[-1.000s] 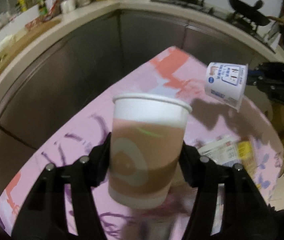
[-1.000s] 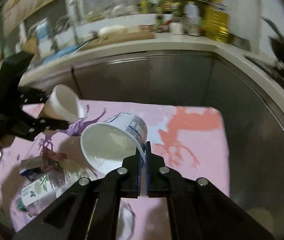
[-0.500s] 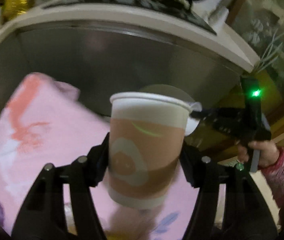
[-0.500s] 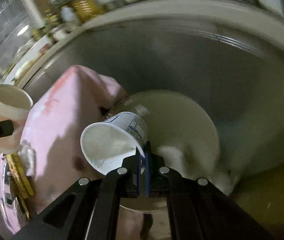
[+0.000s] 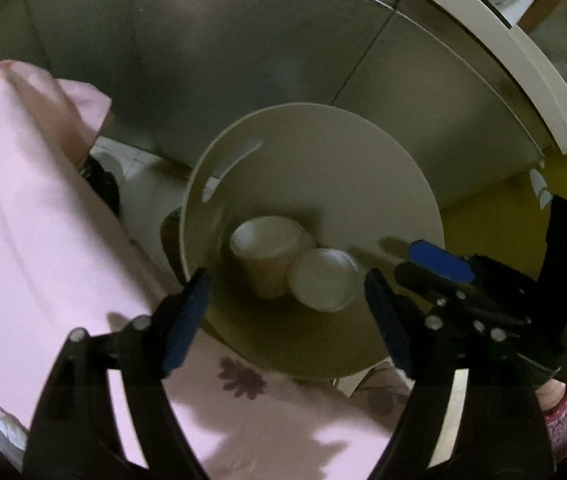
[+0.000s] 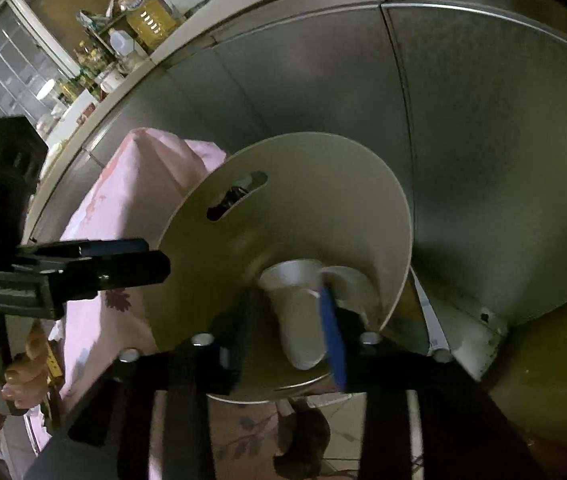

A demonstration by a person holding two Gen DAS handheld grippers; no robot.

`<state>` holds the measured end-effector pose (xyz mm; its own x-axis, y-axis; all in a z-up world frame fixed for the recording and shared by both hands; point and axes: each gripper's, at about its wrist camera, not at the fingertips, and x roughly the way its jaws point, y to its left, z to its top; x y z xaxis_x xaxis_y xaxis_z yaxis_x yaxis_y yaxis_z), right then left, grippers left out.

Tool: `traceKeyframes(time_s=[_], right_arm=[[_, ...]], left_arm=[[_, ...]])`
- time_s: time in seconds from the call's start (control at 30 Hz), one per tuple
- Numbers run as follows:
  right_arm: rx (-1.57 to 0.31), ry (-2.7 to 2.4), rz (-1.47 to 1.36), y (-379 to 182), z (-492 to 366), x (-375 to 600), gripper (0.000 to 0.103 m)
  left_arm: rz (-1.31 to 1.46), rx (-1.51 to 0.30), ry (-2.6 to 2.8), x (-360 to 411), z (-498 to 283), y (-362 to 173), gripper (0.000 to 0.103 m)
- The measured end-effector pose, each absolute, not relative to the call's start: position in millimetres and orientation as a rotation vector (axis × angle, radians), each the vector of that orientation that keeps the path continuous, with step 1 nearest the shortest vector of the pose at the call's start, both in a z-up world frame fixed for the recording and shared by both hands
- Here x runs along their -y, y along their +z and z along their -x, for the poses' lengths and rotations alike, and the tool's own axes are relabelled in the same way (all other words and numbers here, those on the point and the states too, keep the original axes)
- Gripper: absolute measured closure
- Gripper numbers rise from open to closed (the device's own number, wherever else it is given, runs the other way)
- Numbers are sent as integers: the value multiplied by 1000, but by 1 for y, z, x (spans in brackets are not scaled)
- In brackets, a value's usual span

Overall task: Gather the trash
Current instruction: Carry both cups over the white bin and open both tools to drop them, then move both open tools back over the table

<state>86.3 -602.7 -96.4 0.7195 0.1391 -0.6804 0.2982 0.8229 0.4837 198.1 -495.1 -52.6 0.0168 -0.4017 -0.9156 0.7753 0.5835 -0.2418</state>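
A round beige trash bin (image 5: 363, 168) stands on the floor beside the pink-clothed table (image 5: 23, 240). Inside it lie a brown paper cup (image 5: 265, 252) and a white yogurt cup (image 5: 323, 280). Both cups also show in the right wrist view, the paper cup (image 6: 295, 308) and the yogurt cup (image 6: 353, 280), inside the bin (image 6: 303, 200). My left gripper (image 5: 287, 308) is open and empty above the bin's near rim. My right gripper (image 6: 291, 328) is open and empty over the bin; it also shows in the left wrist view (image 5: 439, 264).
Stainless steel cabinet fronts (image 5: 203, 40) curve behind the bin under a white counter (image 5: 523, 60). Bottles and jars (image 6: 131, 36) stand on the counter. The bin wall has a slot handle (image 6: 239, 194). White floor tiles (image 5: 143, 176) lie between table and cabinets.
Both grippers swung from the table to above the bin and opened. The brown paper cup and the yogurt cup left the grippers and now lie in the bin.
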Motion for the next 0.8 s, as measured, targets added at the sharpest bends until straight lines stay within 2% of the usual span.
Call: traceKeyframes(time_s=[0.07, 0.23, 0.33, 0.47, 0.6, 0.7, 0.8], right_arm=[[-753, -87, -625, -91, -84, 602, 64], [-626, -59, -624, -41, -73, 594, 64], [-517, -25, -589, 4, -56, 574, 64], [-422, 64, -582, 36, -35, 536, 64], [-435, 203, -597, 31, -34, 490, 64], [-489, 306, -579, 16, -40, 444, 65], [-542, 388, -571, 5, -49, 398, 72]], left_arm=[[-368, -1215, -942, 487, -200, -42, 27], [-334, -1042, -970, 450, -188, 39, 27], [-308, -865, -1009, 391, -165, 111, 27], [-238, -718, -976, 289, -143, 169, 27], [-188, -634, -833, 186, -126, 185, 27], [-132, -613, -679, 101, -111, 174, 27], [-66, -645, -587, 41, -108, 154, 27]])
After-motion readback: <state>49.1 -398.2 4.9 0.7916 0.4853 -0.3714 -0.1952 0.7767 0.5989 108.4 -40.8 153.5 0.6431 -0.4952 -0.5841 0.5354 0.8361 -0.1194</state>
